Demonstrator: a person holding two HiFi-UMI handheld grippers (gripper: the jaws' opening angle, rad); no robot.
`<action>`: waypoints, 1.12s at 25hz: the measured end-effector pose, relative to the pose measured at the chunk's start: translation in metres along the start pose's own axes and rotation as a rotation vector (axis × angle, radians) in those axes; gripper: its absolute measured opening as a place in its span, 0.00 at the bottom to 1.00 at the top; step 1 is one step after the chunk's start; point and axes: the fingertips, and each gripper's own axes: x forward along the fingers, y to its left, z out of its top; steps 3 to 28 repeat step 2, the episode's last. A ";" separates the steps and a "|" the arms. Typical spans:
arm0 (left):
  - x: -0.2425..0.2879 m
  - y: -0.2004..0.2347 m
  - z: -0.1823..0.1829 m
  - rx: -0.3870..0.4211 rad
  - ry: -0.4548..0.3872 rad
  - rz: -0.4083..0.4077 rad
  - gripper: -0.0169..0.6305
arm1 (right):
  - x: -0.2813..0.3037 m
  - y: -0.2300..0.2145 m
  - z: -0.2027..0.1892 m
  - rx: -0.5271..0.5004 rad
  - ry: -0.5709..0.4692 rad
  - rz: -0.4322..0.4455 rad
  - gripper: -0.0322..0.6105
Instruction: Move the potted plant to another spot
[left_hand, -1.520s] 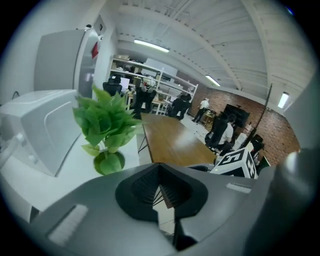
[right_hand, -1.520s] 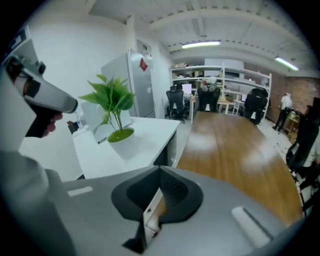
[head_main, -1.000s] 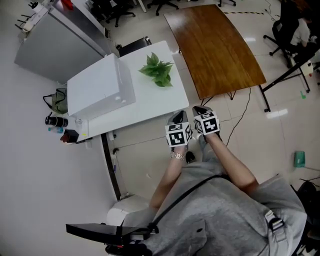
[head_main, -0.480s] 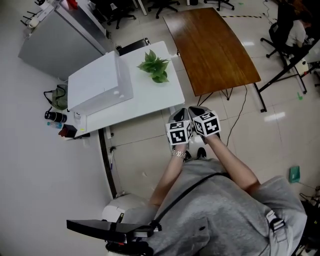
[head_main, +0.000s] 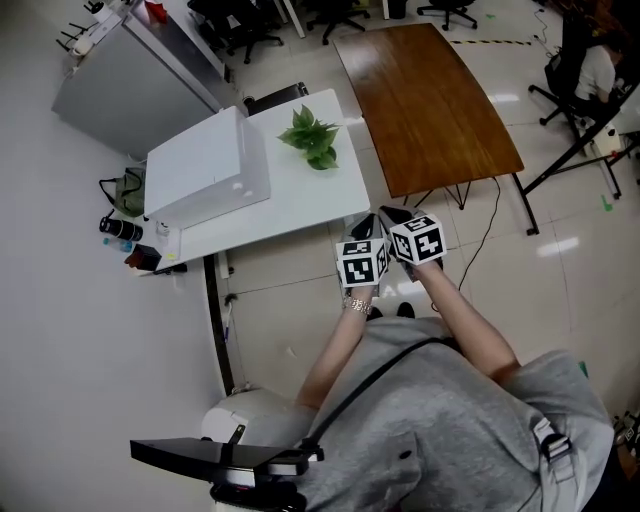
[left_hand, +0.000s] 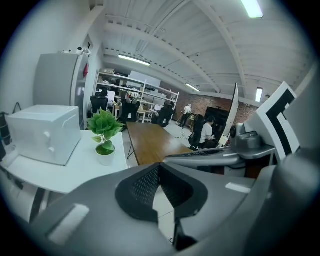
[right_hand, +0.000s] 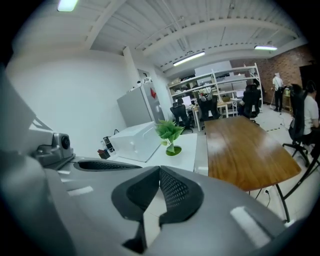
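The potted plant (head_main: 312, 138), green leaves in a small white pot, stands near the far right corner of the white table (head_main: 300, 205). It also shows in the left gripper view (left_hand: 105, 132) and the right gripper view (right_hand: 170, 134), some way ahead of both. My left gripper (head_main: 365, 226) and right gripper (head_main: 389, 213) hang side by side just off the table's near right corner, above the floor. Both are shut and hold nothing; the left gripper's pads meet at its tips (left_hand: 159, 165), the right gripper's likewise (right_hand: 160, 169).
A white box-shaped appliance (head_main: 205, 168) takes up the table's left half. To the right of it stands a curved wooden table (head_main: 425, 95). A grey cabinet (head_main: 125, 90) stands at the back left, with office chairs (head_main: 240, 20) behind. Bottles (head_main: 120, 228) sit left of the table.
Both grippers have risen and moved a little toward the table's near right corner, staying side by side and shut. The plant has not moved on the table.
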 end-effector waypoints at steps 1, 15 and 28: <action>0.001 -0.003 0.001 0.001 -0.001 -0.001 0.05 | -0.002 -0.003 0.000 0.001 0.000 0.004 0.05; 0.003 -0.007 0.001 0.003 -0.002 -0.003 0.05 | -0.005 -0.006 0.000 0.004 0.000 0.008 0.05; 0.003 -0.007 0.001 0.003 -0.002 -0.003 0.05 | -0.005 -0.006 0.000 0.004 0.000 0.008 0.05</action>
